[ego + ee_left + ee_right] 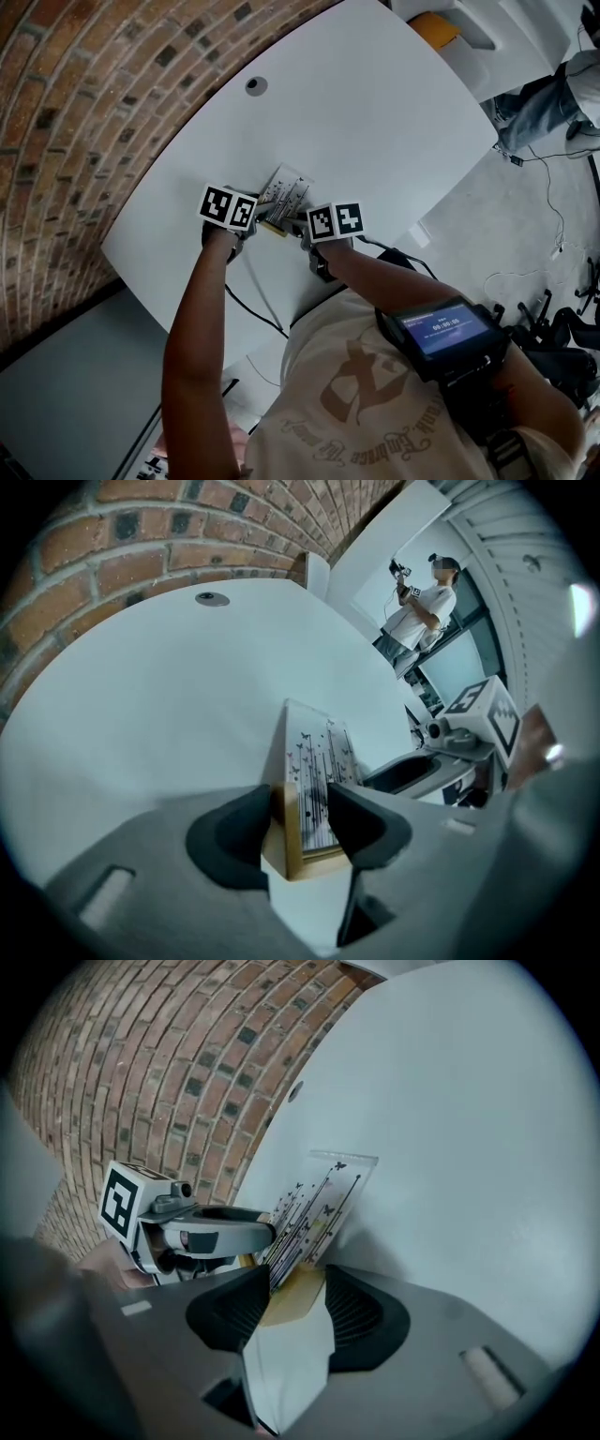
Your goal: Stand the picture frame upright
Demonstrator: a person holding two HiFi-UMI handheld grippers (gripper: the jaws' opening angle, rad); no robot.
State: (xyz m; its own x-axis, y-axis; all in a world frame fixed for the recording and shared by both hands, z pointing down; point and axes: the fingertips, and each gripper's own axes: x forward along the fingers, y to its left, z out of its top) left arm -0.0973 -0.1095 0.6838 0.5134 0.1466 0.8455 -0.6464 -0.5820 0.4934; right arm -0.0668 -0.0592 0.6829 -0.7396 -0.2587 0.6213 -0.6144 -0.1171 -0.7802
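The picture frame, pale wood round a print of thin stems and butterflies, stands tilted on the white table between my two grippers. My left gripper holds the frame's near corner: in the left gripper view both pads press the wooden edge. My right gripper has its jaws wide round the frame's lower edge, and a slight gap shows at the right pad. Each gripper shows in the other's view: the right gripper and the left gripper.
A brick wall curves round the table's far left side. A round cable hole lies beyond the frame. Black cables hang off the near edge. A person stands far off past the table.
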